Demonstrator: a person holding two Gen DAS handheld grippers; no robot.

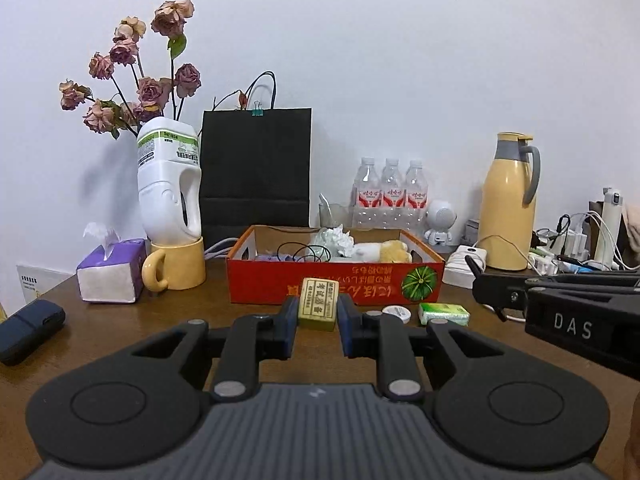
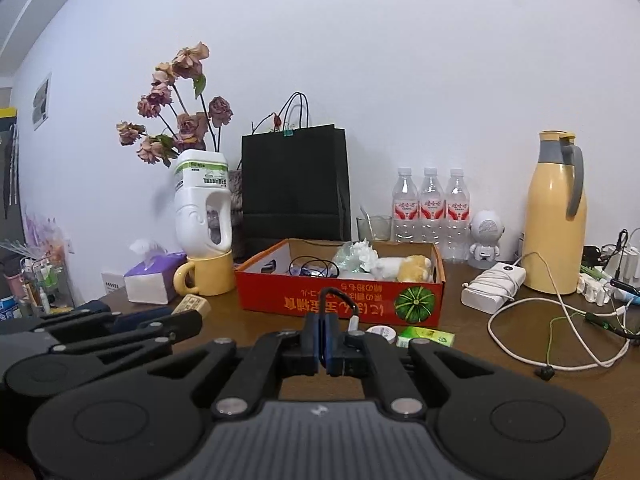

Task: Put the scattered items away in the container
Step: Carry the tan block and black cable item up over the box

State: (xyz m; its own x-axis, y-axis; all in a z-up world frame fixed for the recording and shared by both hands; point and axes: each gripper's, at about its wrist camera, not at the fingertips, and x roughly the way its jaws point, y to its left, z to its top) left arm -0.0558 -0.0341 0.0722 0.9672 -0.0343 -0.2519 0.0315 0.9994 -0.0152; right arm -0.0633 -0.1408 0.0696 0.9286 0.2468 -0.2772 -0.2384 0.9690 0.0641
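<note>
In the left wrist view my left gripper (image 1: pixel 318 314) is shut on a small yellowish block (image 1: pixel 319 303) with printed characters, held above the table just in front of the red cardboard box (image 1: pixel 280 284). From the right wrist view, my right gripper (image 2: pixel 325 334) is shut on a short black cable (image 2: pixel 334 295) that loops up from the fingers and ends in a silver plug. The red box (image 2: pixel 272 292) lies straight ahead of it. It holds a black wire, crumpled tissue and a plush toy. A white round tin (image 2: pixel 382 334) and a green packet (image 2: pixel 426 337) lie on the table before the box.
A yellow mug (image 1: pixel 180 266) carrying a white bottle of dried roses, a purple tissue box (image 1: pixel 112 276) and a dark case (image 1: pixel 28 330) stand left. Behind the box are a black paper bag (image 1: pixel 256 168) and water bottles (image 1: pixel 390 190). A yellow thermos (image 2: pixel 554 216), power bank (image 2: pixel 494 286) and cables (image 2: pixel 560 344) fill the right.
</note>
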